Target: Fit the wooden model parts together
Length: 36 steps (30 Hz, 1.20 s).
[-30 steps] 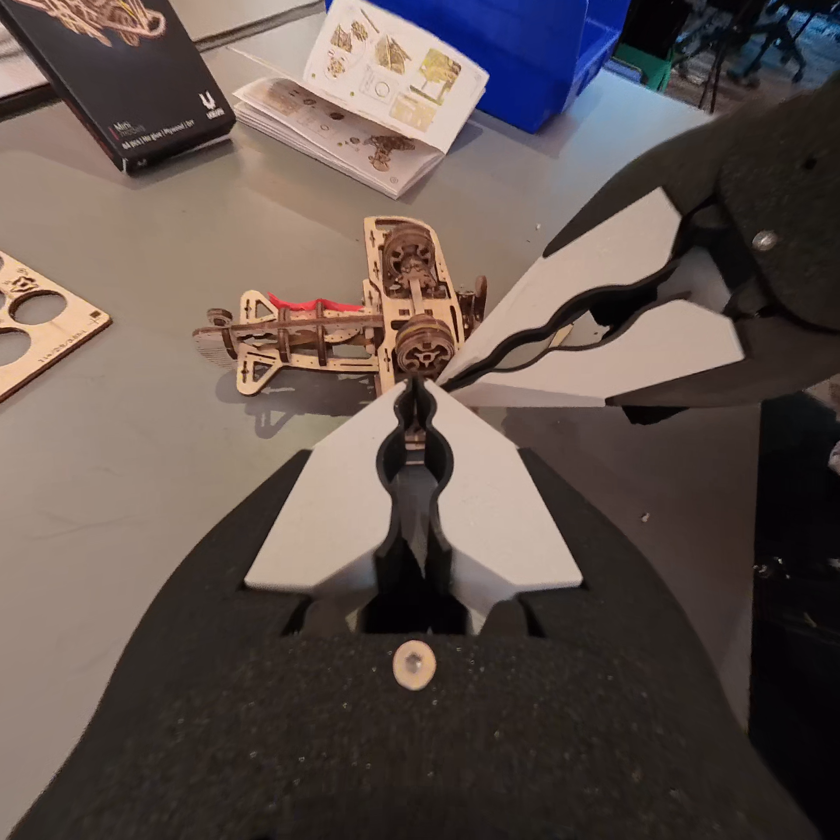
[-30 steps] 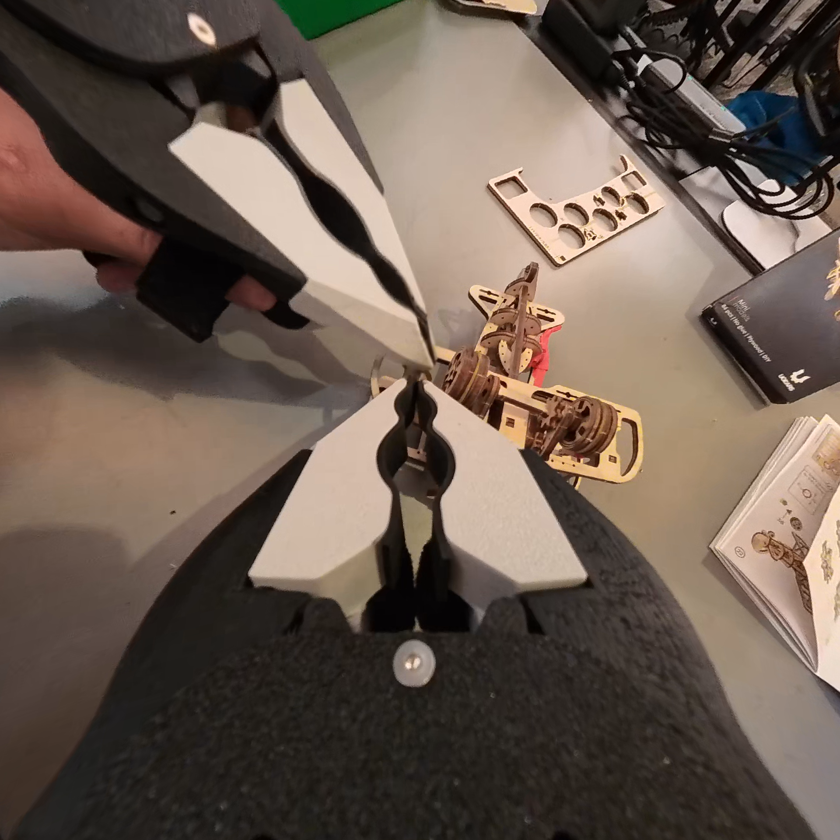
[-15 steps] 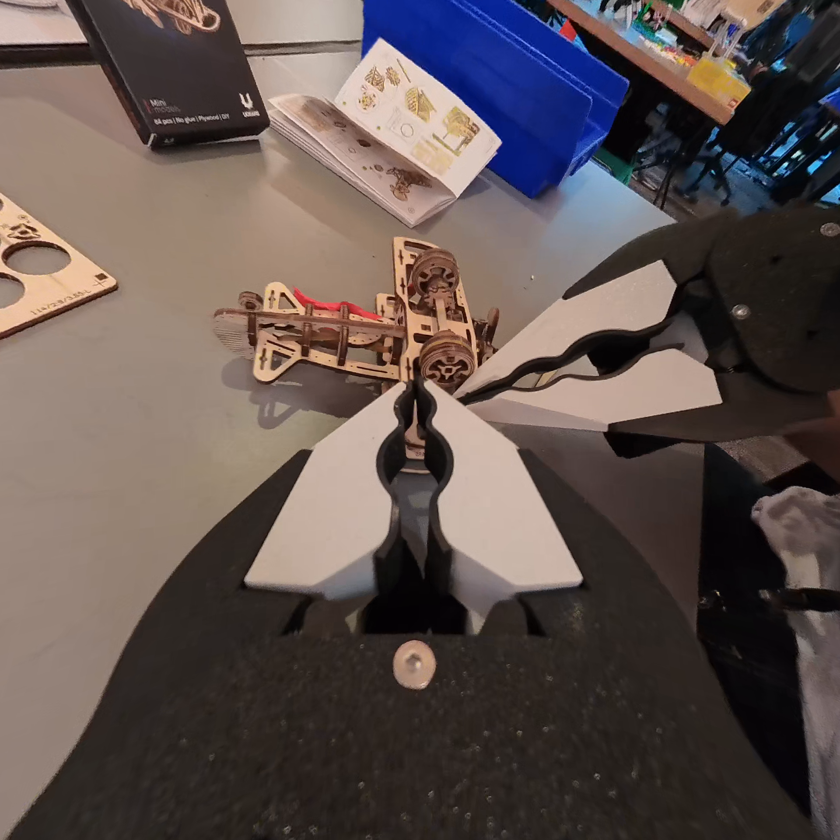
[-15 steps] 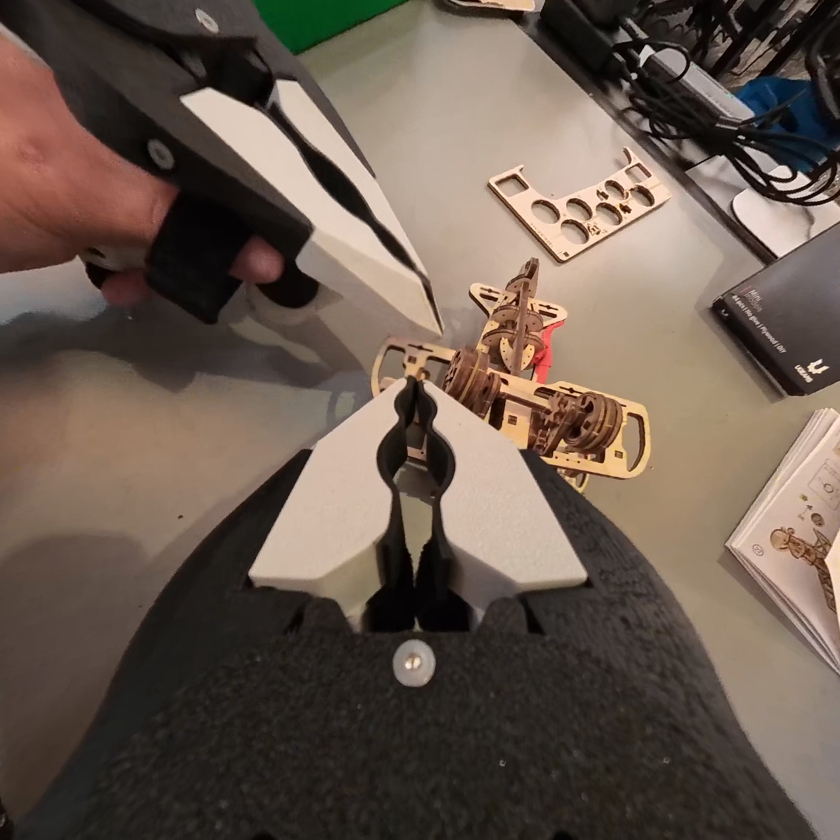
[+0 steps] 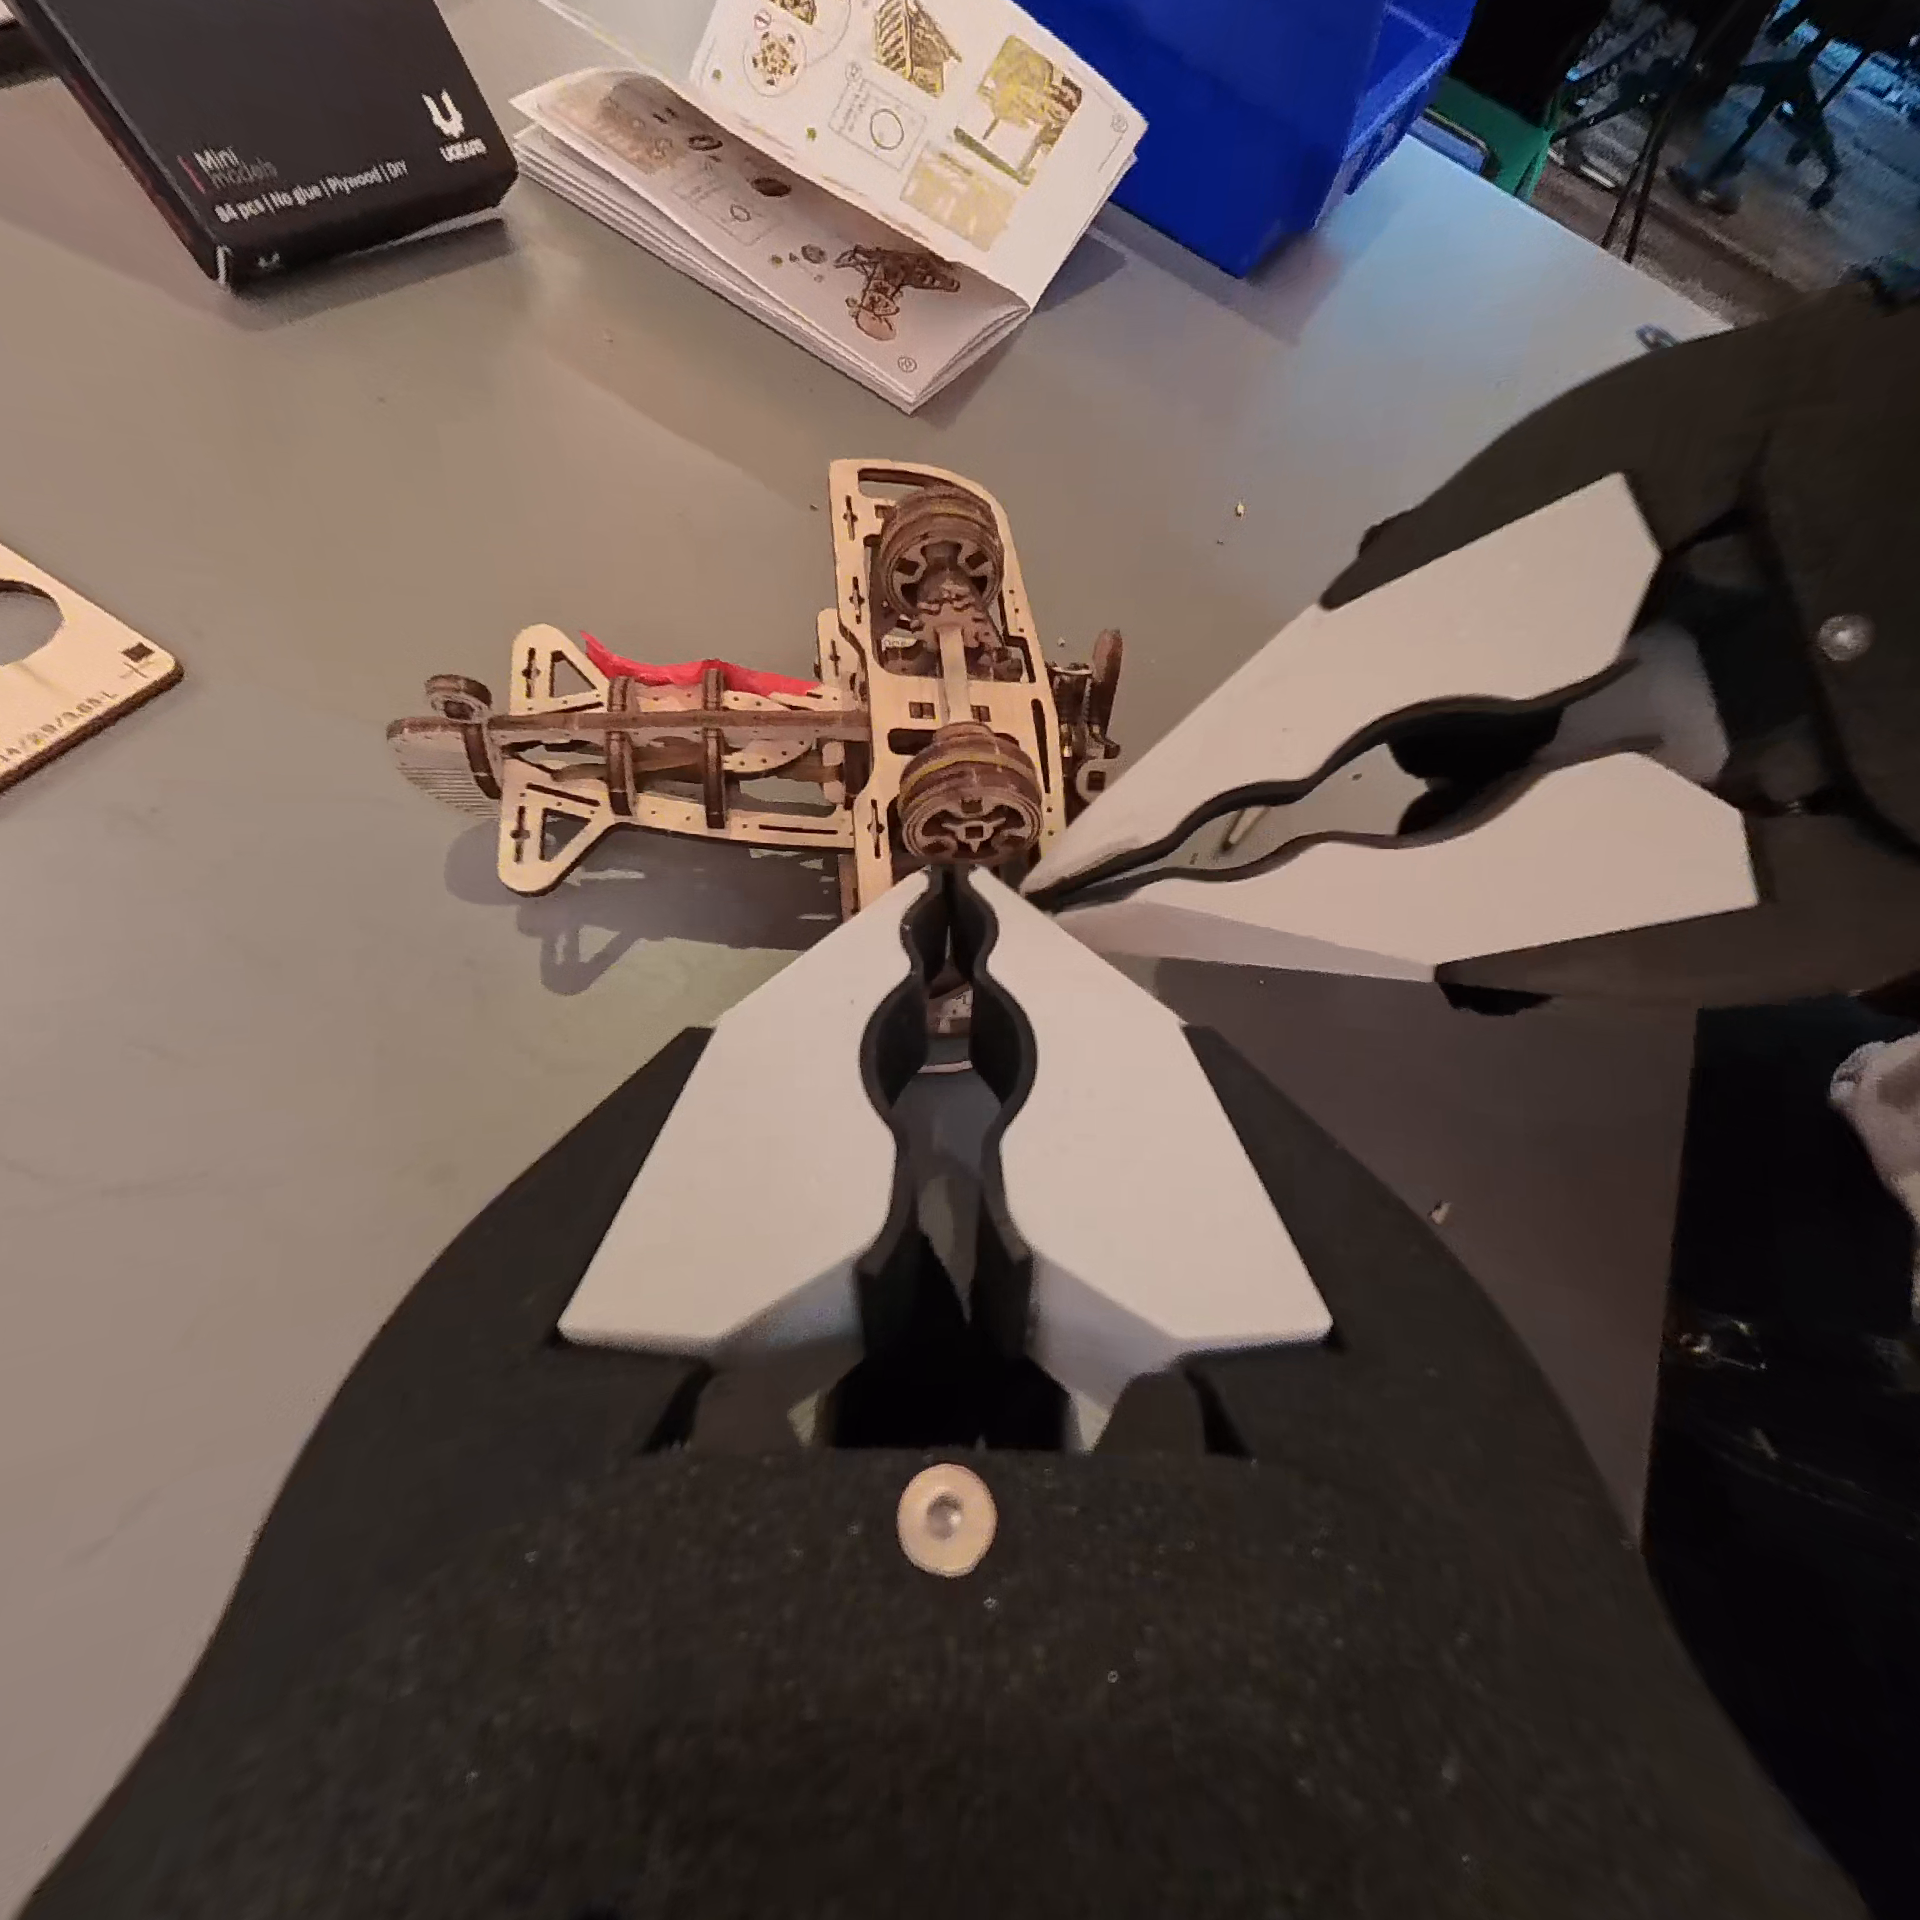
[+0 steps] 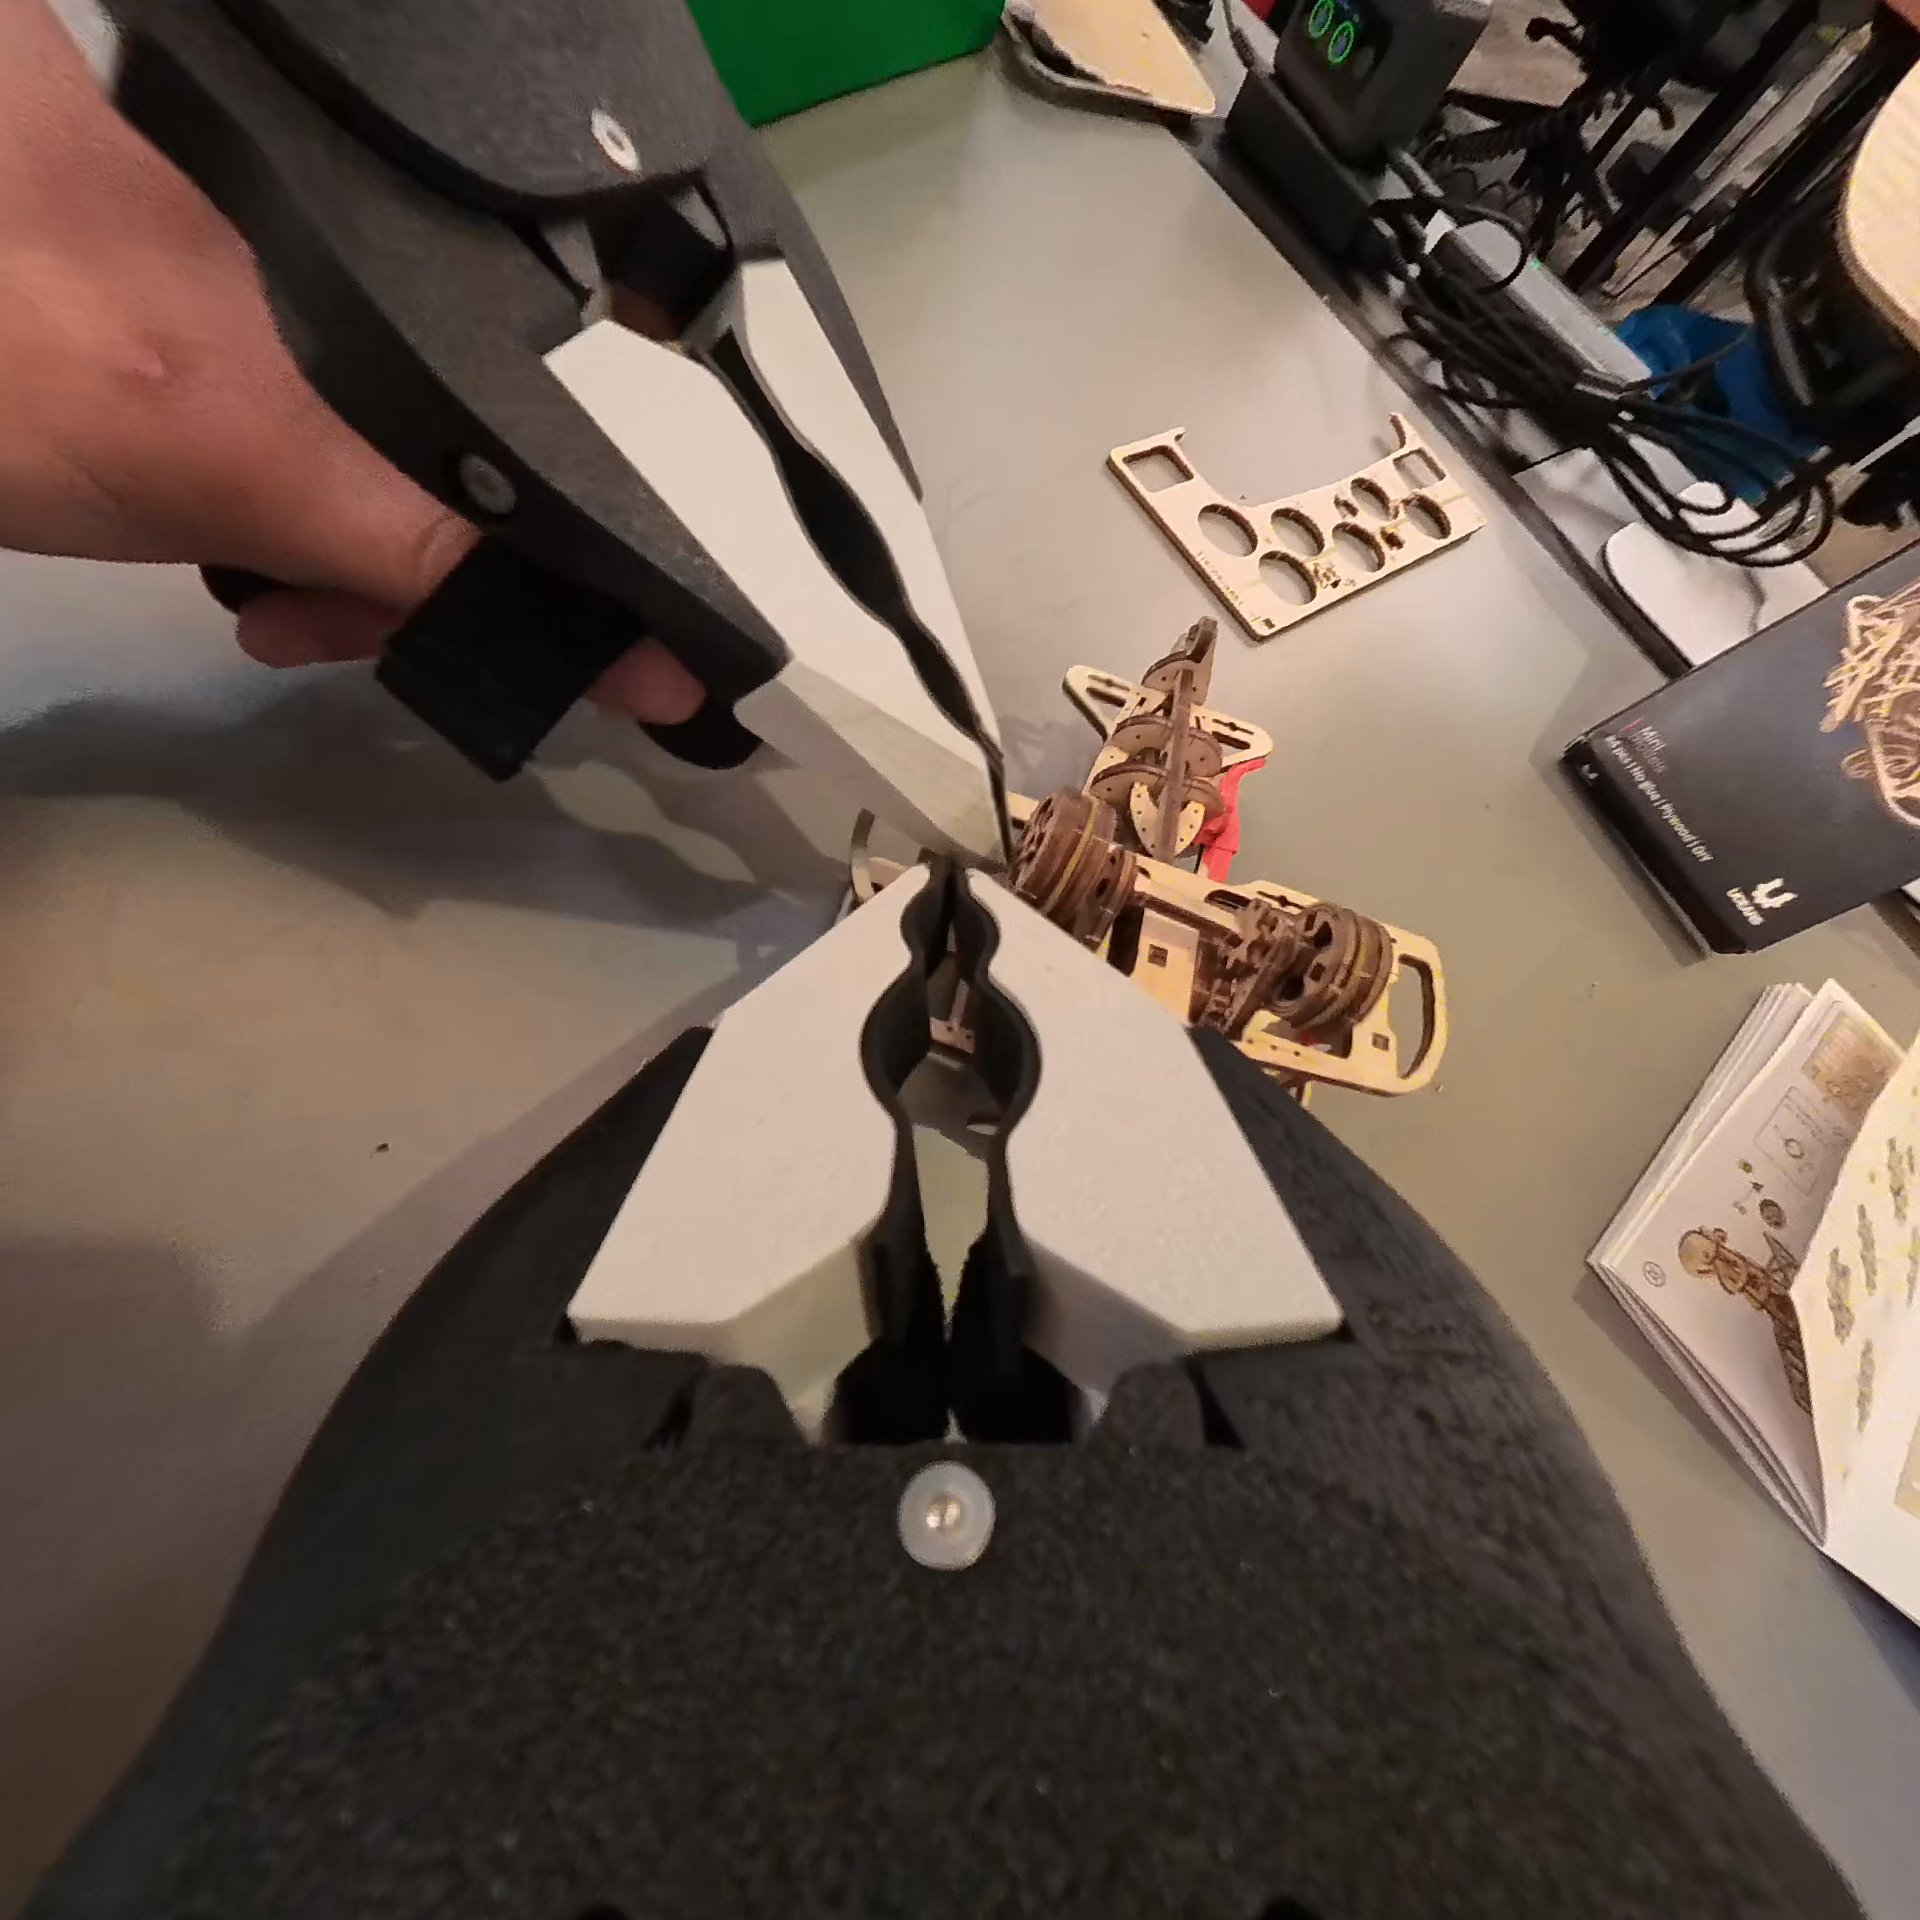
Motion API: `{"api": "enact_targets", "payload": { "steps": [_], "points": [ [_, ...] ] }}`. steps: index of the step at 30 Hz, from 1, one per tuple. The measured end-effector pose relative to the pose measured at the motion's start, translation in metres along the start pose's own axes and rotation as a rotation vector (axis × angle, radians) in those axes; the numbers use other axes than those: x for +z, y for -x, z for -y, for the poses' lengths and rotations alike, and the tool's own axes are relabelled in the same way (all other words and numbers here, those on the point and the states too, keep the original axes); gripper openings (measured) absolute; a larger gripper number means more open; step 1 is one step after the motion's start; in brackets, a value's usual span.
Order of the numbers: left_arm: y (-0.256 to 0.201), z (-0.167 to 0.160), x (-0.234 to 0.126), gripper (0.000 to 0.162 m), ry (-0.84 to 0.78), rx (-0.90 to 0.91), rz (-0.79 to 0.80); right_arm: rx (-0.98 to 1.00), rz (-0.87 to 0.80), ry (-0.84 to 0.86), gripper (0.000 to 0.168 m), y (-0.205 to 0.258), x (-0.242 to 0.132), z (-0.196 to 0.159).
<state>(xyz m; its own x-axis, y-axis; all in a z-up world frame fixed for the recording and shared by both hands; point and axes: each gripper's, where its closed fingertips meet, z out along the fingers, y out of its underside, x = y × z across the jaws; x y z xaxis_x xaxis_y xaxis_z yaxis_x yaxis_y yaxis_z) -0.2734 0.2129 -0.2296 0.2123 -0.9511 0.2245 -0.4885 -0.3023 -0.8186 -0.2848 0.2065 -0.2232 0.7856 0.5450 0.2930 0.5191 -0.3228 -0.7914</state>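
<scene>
Nearest in each wrist view, the two tools met tip to tip over the grey tabletop [image 5: 260,1039]. The left gripper [image 5: 951,878] had its jaws drawn together, with a small pale wooden part [image 5: 948,1003] showing in the gap behind the tips; whether the pads truly pinched it, I could not tell. The right gripper [image 6: 951,878] was likewise closed up, a thin wooden piece [image 6: 954,1013] visible between its pads. A person's hand [image 6: 156,416] held the left tool. Just beyond the tips lay the wooden model plane [image 5: 769,727], its wheels uppermost, a bit of red [image 5: 675,670] showing along its body, a spoked wheel [image 5: 966,805] right at the meeting point. Farther off toward the left edge lay a plywood sheet with round cut-outs [image 6: 1299,530]. Near the far edge sat an open instruction booklet [image 5: 831,187] and a black box [image 5: 270,135], with a blue bin [image 5: 1247,125] behind them.
</scene>
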Motion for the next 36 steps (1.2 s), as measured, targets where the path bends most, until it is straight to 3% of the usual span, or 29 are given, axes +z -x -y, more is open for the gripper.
{"api": "enact_targets", "payload": {
  "steps": [8,15,20,28,36],
  "points": [
    [0.002,0.014,-0.018,0.001,-0.105,-0.074,0.016,0.074,-0.061,-0.115,0.000,-0.011,-0.042,0.002],
    [-0.001,0.005,-0.019,0.000,0.036,0.131,0.172,0.171,-0.100,-0.126,0.000,-0.020,-0.071,-0.019],
    [-0.004,0.008,-0.012,0.000,0.085,0.158,0.177,0.166,-0.122,-0.130,0.000,-0.021,-0.084,-0.026],
    [-0.004,-0.002,-0.005,0.000,0.155,0.144,0.182,0.167,-0.109,-0.128,0.000,-0.020,-0.086,-0.027],
    [-0.005,-0.002,-0.006,0.000,0.167,0.170,0.172,0.179,-0.042,-0.055,0.000,-0.003,-0.063,-0.040]
  ]
}}
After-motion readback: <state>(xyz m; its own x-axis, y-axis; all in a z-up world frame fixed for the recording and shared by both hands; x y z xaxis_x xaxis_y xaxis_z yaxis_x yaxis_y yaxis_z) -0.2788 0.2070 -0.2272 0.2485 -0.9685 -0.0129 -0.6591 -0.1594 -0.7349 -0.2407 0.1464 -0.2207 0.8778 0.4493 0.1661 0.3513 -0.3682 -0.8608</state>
